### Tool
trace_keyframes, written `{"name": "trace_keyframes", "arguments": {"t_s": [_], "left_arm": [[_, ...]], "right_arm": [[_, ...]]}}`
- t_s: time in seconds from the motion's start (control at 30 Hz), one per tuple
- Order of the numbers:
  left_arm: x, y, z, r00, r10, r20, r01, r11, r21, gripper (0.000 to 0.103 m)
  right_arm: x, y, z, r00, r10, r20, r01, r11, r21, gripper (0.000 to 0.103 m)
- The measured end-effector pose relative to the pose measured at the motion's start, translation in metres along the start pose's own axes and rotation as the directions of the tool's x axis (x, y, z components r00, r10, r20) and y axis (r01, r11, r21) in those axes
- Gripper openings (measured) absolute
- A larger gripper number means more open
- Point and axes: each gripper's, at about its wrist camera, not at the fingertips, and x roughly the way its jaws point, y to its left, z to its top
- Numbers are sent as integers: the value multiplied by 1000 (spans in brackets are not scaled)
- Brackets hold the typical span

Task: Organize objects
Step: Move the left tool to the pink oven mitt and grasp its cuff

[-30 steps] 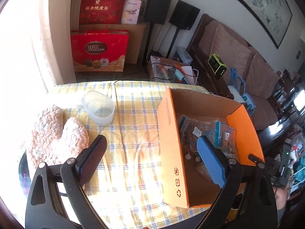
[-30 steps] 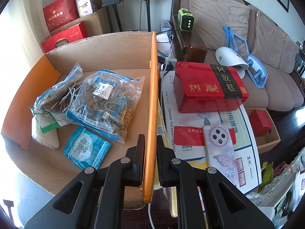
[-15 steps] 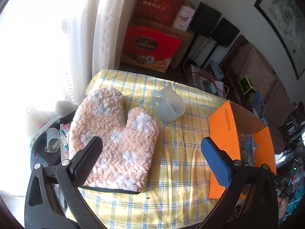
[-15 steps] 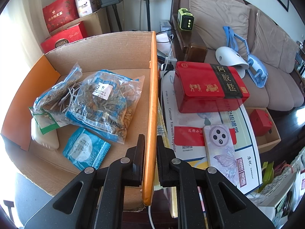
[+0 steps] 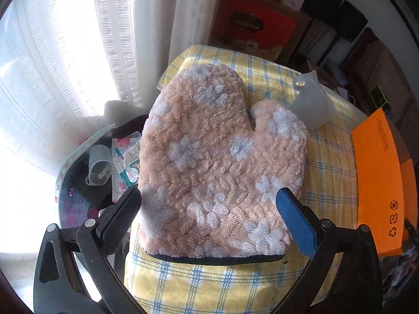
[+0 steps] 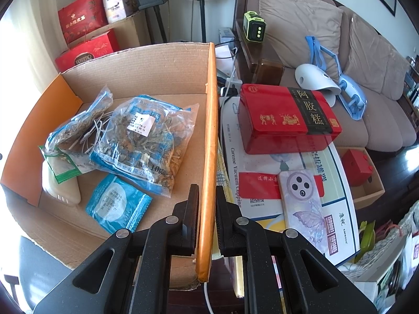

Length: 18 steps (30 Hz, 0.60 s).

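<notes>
My left gripper (image 5: 209,209) hangs with jaws spread wide over the fluffy pink oven mitt (image 5: 217,162) lying flat on the checked tabletop (image 5: 327,167) — touching nothing. My right gripper (image 6: 207,209) has its jaws clamped on the orange wall of the cardboard box (image 6: 209,136) — herb packets (image 6: 141,141) lie inside.

Checked tablecloth (image 5: 327,162) under mitt (image 5: 214,162), cup (image 5: 311,104).
</notes>
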Motion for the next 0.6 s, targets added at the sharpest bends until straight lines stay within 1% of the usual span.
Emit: {"name": "trace_keyframes", "arguments": {"t_s": [0.07, 0.17, 0.27, 0.33, 0.37, 0.43, 0.47, 0.5, 0.53, 0.6], "left_arm": [[7, -3, -3, 999, 47, 0, -47, 999, 19, 103], [16, -6, -6, 998, 57, -9, -56, 998, 26, 101], [20, -8, -8, 996, 89, 9, -89, 995, 33, 90], [19, -8, -9, 995, 97, 26, -98, 995, 32, 76], [17, -8, -10, 994, 102, 35, -104, 994, 34, 71], [14, -10, -11, 992, 118, 50, -120, 992, 46, 48], [12, -10, -11, 991, 125, 55, -128, 990, 54, 42], [10, -11, -11, 989, 136, 62, -139, 989, 58, 28], [8, -10, -11, 989, 133, 67, -136, 989, 57, 19], [1, -7, -10, 990, 114, 82, -118, 992, 37, 12]], "right_arm": [[0, 0, 0, 1000, -2, -1, 2, 1000, 0, 11], [0, 1, 1, 1000, -6, -4, 6, 1000, -3, 11], [1, 1, 1, 1000, -6, -4, 6, 1000, -2, 11], [1, 1, 1, 1000, -6, -5, 6, 1000, -3, 11], [1, 1, 1, 1000, -7, -5, 7, 1000, -3, 11], [1, 0, 0, 1000, -8, -6, 8, 1000, -4, 11], [1, 0, 0, 1000, -9, -6, 9, 1000, -4, 11], [1, 0, 0, 1000, -9, -6, 9, 1000, -4, 11], [1, 0, 0, 1000, -9, -6, 9, 1000, -5, 11], [2, 0, 0, 1000, -12, -7, 12, 1000, -6, 11]]}}
